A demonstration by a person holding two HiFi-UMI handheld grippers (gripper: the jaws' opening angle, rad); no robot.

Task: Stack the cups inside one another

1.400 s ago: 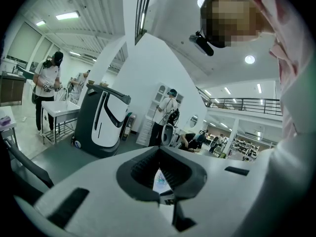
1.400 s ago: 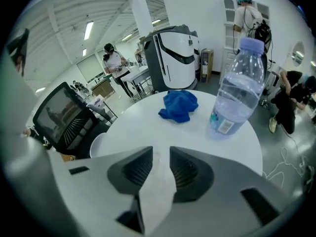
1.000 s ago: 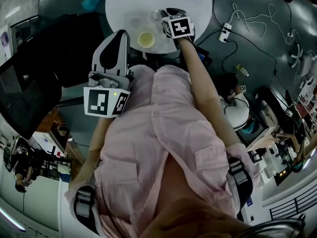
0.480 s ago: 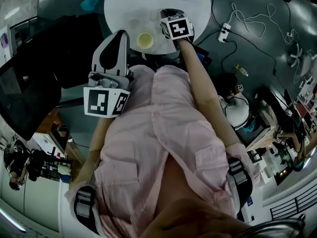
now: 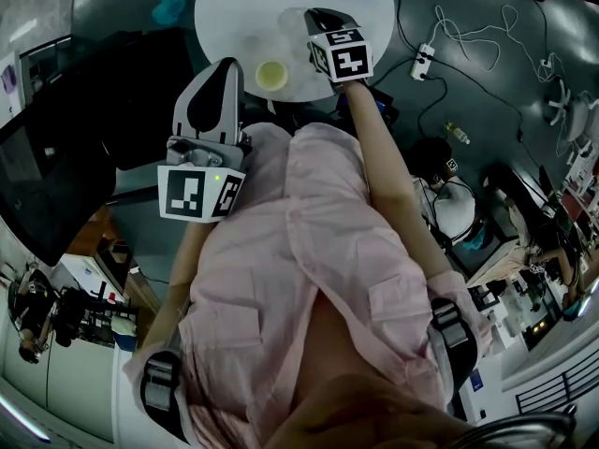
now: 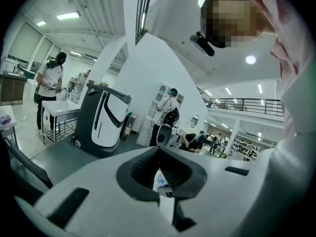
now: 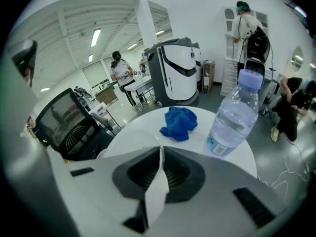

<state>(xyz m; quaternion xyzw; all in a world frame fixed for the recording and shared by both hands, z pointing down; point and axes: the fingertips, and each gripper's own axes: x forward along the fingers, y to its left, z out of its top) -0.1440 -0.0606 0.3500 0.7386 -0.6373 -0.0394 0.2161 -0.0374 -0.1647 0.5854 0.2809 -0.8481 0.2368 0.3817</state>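
**Cup stacking: clear cup pinched at the rim**

Thin and see-through, caught by its rim in the right gripper. Both jaws pressed tight on the cup wall, one on the inside and one on the outside, with no gap left.

From the head view, the same grip: right gripper reaching over the middle of the round white table, with the clear cup at its tip. Looks lifted a little off the top, but hard to tell from straight above.

Past the jaws, on the far side of the table: a crumpled blue cloth and a water bottle standing upright, near each other but not touching.

Closer to the person, near the table's edge: a yellow cup, open side up, standing alone and apart from the clear cup.

Left gripper held in front of the pink shirt, short of the table and well apart from both cups. Seen from its own camera, left gripper with jaws pressed together and nothing pinched between them. Pointed out into the big room, toward a dark and white machine on the floor.
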